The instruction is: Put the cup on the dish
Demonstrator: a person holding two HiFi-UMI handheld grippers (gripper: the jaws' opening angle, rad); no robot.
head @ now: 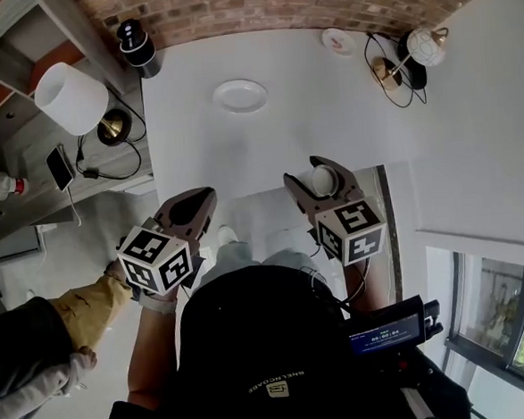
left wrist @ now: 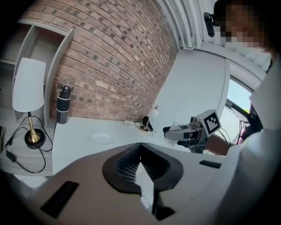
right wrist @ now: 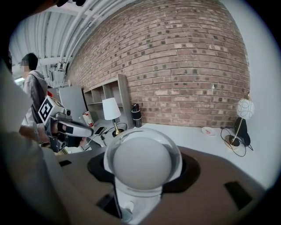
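A white round dish (head: 241, 95) lies on the white table (head: 196, 155), toward its far side; in the left gripper view the dish (left wrist: 103, 139) shows beyond the jaws. My right gripper (head: 324, 175) hangs over the table's near edge, shut on a clear glass cup (head: 324, 181). That cup (right wrist: 142, 162) fills the right gripper view and hides the dish there. The left gripper view also catches the right gripper (left wrist: 178, 132) from the side. My left gripper (head: 201, 205) is off the table's near left corner; its jaws (left wrist: 140, 147) meet with nothing between them.
A black bottle (head: 136, 44) stands at the table's far left corner. A white-shaded lamp (head: 71, 97) and a phone (head: 59, 166) sit on the side shelf at left. A globe lamp with cables (head: 422, 48) and a small saucer (head: 337, 39) occupy the far right. A person (right wrist: 33, 88) stands behind.
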